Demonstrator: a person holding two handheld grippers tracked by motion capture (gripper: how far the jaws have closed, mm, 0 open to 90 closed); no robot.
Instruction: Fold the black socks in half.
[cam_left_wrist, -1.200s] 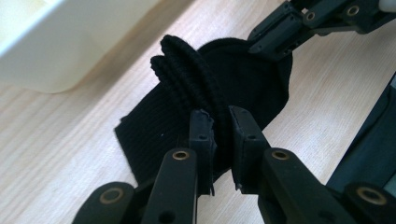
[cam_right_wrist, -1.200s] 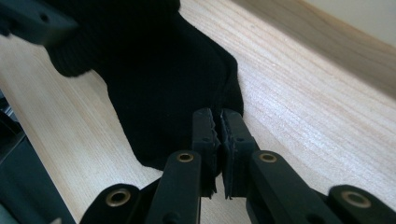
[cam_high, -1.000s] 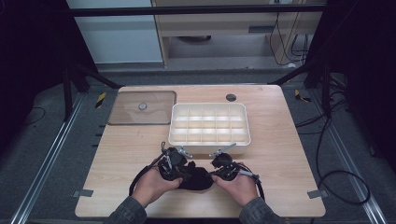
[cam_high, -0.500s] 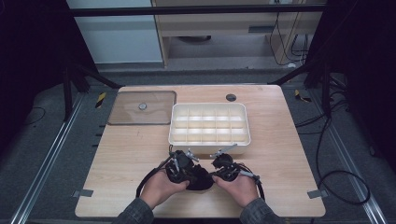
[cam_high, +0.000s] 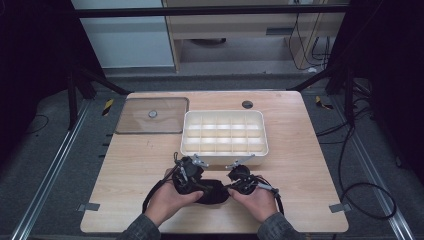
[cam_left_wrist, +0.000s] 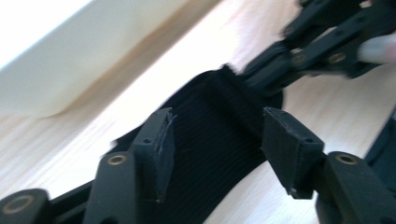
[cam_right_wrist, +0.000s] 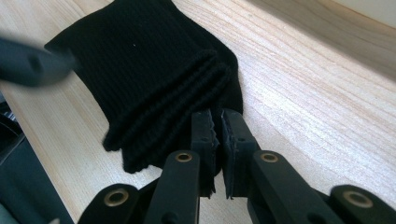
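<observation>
While my left gripper (cam_left_wrist: 215, 140) has just been opening, its jaws now stand apart over the black knitted cloth (cam_left_wrist: 219, 121) without pressing it. My right gripper (cam_right_wrist: 217, 130) is clamped on the cloth's edge at the near side of the table (cam_high: 125, 170). One cloth, one white divided box (cam_high: 223, 137), one clear lid (cam_high: 152, 116) far left. My right gripper view shows the cloth's folded layers; the high view doesn't.

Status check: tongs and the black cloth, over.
Left tongs just opened, straddling black cloth, pads clear. Right tongs shut on its edge. Compartment box just beyond.
</observation>
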